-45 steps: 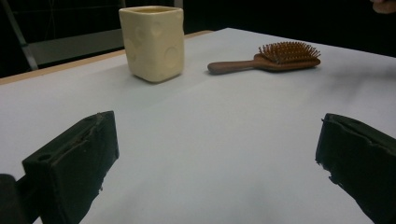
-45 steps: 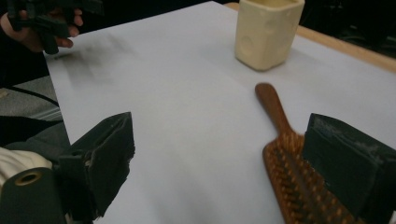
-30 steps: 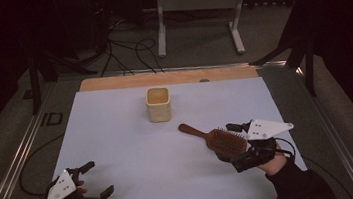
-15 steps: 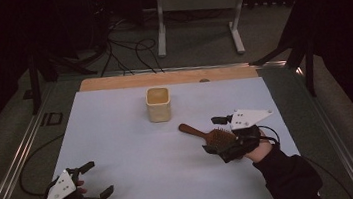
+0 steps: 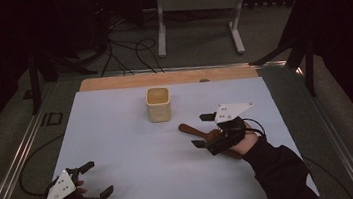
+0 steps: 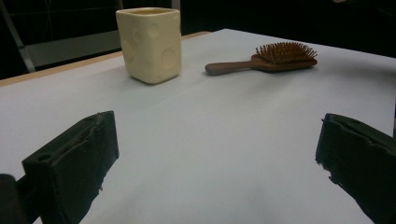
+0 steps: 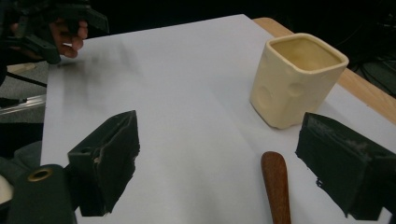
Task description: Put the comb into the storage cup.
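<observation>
Over hairbrush (image 5: 204, 135): right gripper (image 5: 207, 130) fingers wide, holding nothing.

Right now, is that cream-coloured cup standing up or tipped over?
Upright. The cup rests on its base on the white table, open mouth facing up; the right gripper view shows its inside from above.

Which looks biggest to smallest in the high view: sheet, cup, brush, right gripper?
1. sheet
2. right gripper and brush, partly covered by it: too close to rank
3. cup, though farther away
</observation>
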Demonstrator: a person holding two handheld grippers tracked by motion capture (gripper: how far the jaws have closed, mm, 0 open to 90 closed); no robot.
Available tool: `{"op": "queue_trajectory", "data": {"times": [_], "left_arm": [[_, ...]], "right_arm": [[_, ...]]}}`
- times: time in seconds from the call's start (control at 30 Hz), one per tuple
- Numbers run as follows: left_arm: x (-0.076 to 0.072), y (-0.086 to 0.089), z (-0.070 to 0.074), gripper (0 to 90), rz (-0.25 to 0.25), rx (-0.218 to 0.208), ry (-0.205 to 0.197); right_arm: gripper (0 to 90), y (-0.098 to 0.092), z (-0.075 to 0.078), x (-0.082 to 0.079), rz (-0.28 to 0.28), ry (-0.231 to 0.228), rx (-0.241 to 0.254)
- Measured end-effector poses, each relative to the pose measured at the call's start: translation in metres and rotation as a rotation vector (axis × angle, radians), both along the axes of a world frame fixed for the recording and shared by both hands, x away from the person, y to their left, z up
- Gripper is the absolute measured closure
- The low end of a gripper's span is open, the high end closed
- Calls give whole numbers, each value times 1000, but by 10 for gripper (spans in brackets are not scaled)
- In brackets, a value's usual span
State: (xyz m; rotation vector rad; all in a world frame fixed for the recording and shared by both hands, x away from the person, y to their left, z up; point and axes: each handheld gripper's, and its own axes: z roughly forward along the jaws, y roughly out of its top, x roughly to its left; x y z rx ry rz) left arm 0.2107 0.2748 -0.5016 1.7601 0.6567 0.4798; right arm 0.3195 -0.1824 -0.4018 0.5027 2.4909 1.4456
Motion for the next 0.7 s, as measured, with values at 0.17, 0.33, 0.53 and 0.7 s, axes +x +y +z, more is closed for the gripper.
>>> {"op": "queue_trajectory", "data": {"times": [0.17,0.33,0.53,0.7], "left_arm": [[0,0,0,2,-2,-2,1],[0,0,0,2,-1,-1,0],[0,0,0,2,-3,-3,2],[0,0,-1,2,-3,-5,4]], "right_arm": [[144,6,-7,7,8,16,-16],[180,11,-15,13,20,31,-46],[227,15,-25,18,27,56,-64],[244,20,-33,23,33,64,-105]]}}
